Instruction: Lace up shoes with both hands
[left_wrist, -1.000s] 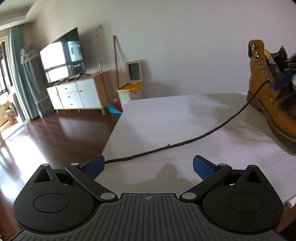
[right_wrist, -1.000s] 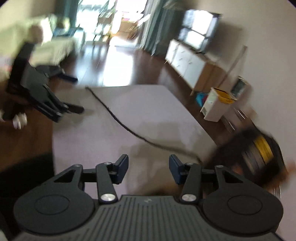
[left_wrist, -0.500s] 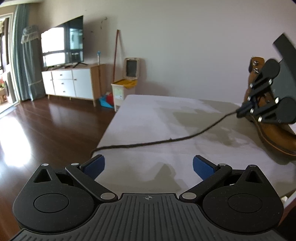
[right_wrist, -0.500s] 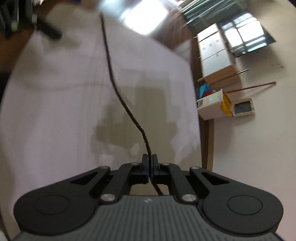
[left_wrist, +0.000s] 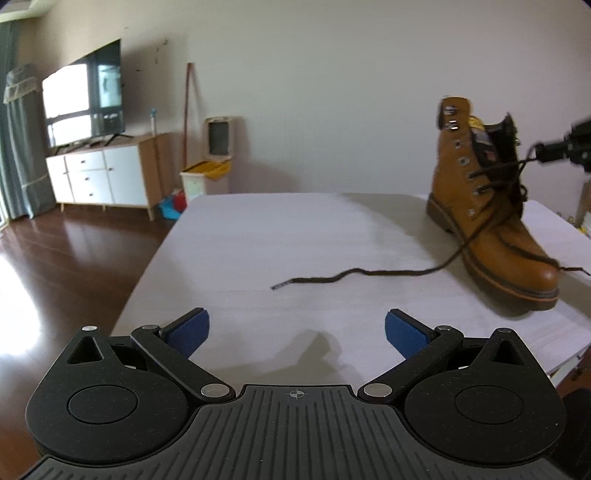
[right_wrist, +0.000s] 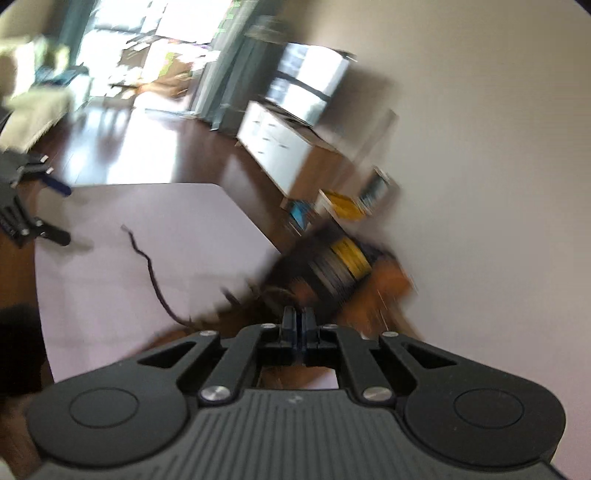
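A tan leather boot (left_wrist: 491, 225) stands upright on the white table (left_wrist: 258, 240) at the right. Its dark lace (left_wrist: 369, 274) trails from the eyelets across the table, its free end pointing left. My left gripper (left_wrist: 295, 332) is open and low over the near table edge, well short of the lace end, with nothing between its blue pads (left_wrist: 188, 330). My right gripper (left_wrist: 543, 150) is shut on the lace beside the boot's top, drawing a strand taut. In the blurred right wrist view the right gripper (right_wrist: 299, 317) sits closed just above the boot (right_wrist: 332, 266), with the lace (right_wrist: 151, 269) and left gripper (right_wrist: 33, 206) beyond.
The table's left edge (left_wrist: 147, 273) drops to a dark wooden floor. A television (left_wrist: 83, 99) stands on a white cabinet (left_wrist: 107, 173) at the far left, and a white bin (left_wrist: 203, 181) stands against the back wall.
The right gripper closed on the lace out on the table and carried it back up beside the boot. The lace's free end slid from the table's left edge toward the boot. The left gripper stayed open.
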